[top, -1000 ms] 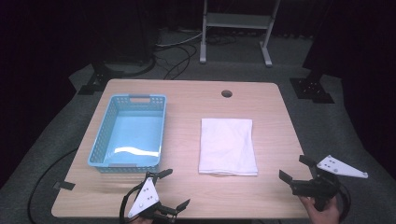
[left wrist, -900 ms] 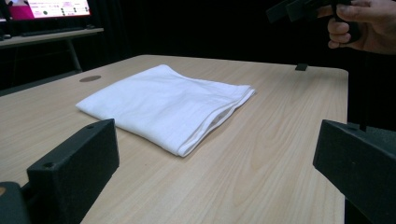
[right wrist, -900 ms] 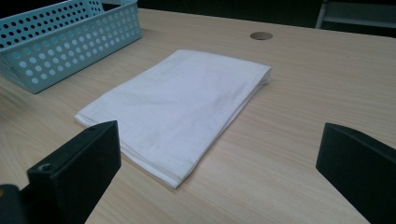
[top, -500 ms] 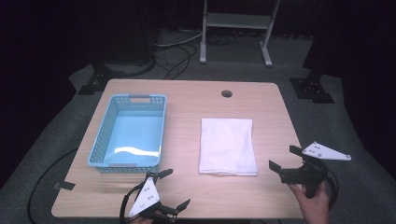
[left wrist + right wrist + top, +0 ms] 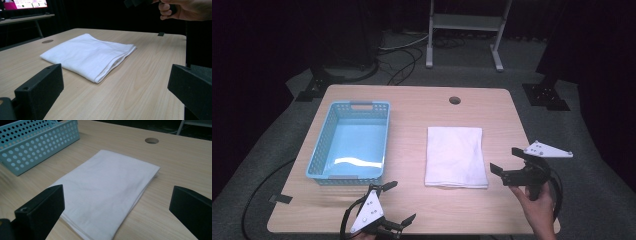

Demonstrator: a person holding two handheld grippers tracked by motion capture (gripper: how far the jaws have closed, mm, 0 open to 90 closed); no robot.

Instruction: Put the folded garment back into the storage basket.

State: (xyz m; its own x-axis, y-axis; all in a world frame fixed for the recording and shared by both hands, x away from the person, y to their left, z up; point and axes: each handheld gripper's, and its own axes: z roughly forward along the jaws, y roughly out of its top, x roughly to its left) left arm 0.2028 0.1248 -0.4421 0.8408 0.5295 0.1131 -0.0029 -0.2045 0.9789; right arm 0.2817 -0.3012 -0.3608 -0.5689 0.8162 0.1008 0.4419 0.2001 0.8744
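Two things lie on the pale wooden table (image 5: 412, 210) we work at: a blue perforated basket (image 5: 349, 142) on its left half and a folded white cloth (image 5: 455, 156) right of centre. A round cable hole (image 5: 455, 100) sits near the far edge. Around the table we see dark grey floor, black curtains, a metal stand (image 5: 464, 22) and loose cables (image 5: 399, 57) behind.

Bare wood runs between basket and cloth, and along the near edge; the table's right side past the cloth is open too.

Our right gripper (image 5: 510, 164) hangs just beside the cloth's near right corner, jaws spread wide with nothing between them. Our left gripper (image 5: 399, 202) sits at the near edge, in front of the basket, also spread and empty, with the cloth ahead of it across bare wood.
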